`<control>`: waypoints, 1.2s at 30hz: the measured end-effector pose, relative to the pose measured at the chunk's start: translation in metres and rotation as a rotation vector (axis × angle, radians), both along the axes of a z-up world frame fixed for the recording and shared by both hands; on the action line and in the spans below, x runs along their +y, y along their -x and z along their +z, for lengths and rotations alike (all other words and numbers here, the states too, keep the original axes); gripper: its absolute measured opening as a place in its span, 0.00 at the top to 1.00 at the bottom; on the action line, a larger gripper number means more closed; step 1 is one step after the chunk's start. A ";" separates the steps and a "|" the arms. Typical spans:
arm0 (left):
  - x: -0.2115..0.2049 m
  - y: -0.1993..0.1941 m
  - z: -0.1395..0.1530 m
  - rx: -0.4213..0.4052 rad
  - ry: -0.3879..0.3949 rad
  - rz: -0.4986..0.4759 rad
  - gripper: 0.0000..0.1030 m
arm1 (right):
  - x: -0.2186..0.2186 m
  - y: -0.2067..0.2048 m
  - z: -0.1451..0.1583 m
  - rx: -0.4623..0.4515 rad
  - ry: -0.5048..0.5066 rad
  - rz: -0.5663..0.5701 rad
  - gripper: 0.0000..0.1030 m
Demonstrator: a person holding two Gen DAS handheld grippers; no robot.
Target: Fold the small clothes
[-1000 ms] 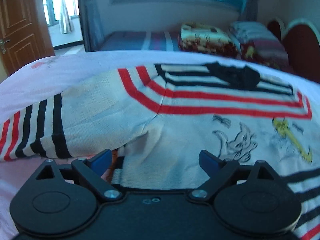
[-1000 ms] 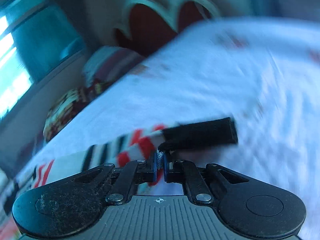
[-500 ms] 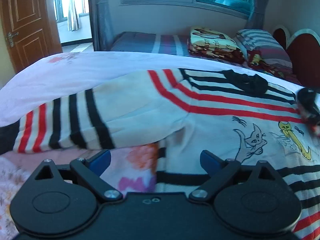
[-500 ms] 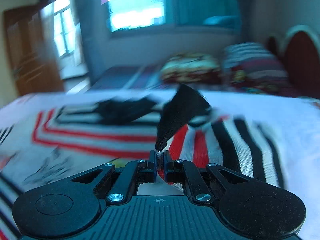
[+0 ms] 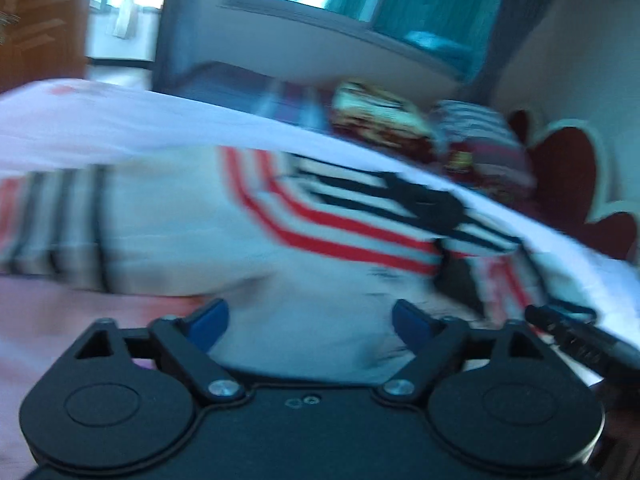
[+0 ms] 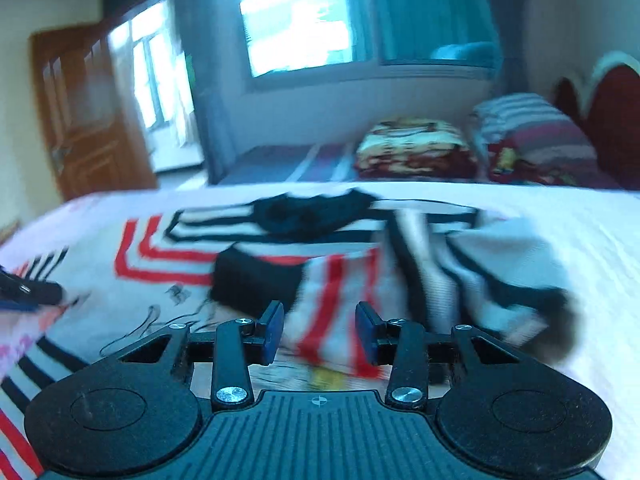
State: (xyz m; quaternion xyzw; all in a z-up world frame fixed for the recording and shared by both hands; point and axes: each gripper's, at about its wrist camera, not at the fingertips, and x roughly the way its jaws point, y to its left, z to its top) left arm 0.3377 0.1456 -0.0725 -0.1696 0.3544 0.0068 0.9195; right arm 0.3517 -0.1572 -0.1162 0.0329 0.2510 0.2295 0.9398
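A small white sweater (image 5: 192, 236) with red and black stripes lies spread on the bed. Its right sleeve (image 6: 344, 300) with a black cuff (image 6: 256, 284) lies folded across the chest, just beyond my right gripper (image 6: 320, 330), which is open and empty. My left gripper (image 5: 310, 320) is open and empty over the sweater's lower body. The left sleeve (image 5: 52, 216) stretches out to the left. The left wrist view is blurred. The right gripper's tip (image 5: 576, 344) shows at its right edge.
The bed has a white sheet (image 6: 580, 216) with a pink floral cover (image 5: 48, 320) at the near left. Beyond it stand another bed with folded blankets (image 6: 416, 148), pillows (image 6: 532, 128), a red headboard (image 6: 612, 104), a window and a wooden door (image 6: 88, 120).
My right gripper has opened and let go of the right sleeve, which now lies across the sweater's chest. My left gripper has shifted and tilted, staying open.
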 end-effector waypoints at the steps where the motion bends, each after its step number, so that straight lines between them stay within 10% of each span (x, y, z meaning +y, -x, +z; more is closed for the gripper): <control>1: -0.009 -0.011 -0.003 -0.005 0.026 -0.049 0.43 | -0.011 0.002 0.003 0.006 -0.018 -0.025 0.61; 10: -0.065 -0.094 -0.037 0.021 0.111 -0.190 0.52 | -0.096 0.007 0.023 0.066 -0.205 -0.185 0.61; 15: -0.073 -0.110 -0.049 0.042 0.135 -0.206 0.59 | -0.154 0.003 0.009 0.171 -0.545 -0.317 0.61; 18: -0.077 -0.117 -0.052 0.063 0.147 -0.226 0.94 | -0.178 -0.005 -0.007 0.274 -0.743 -0.336 0.61; 21: -0.070 -0.112 -0.043 0.019 0.150 -0.213 0.94 | -0.190 -0.009 -0.016 0.332 -0.885 -0.335 0.61; 36: -0.024 -0.086 -0.042 0.018 0.101 -0.121 0.94 | -0.206 -0.033 -0.038 0.431 -1.025 -0.402 0.61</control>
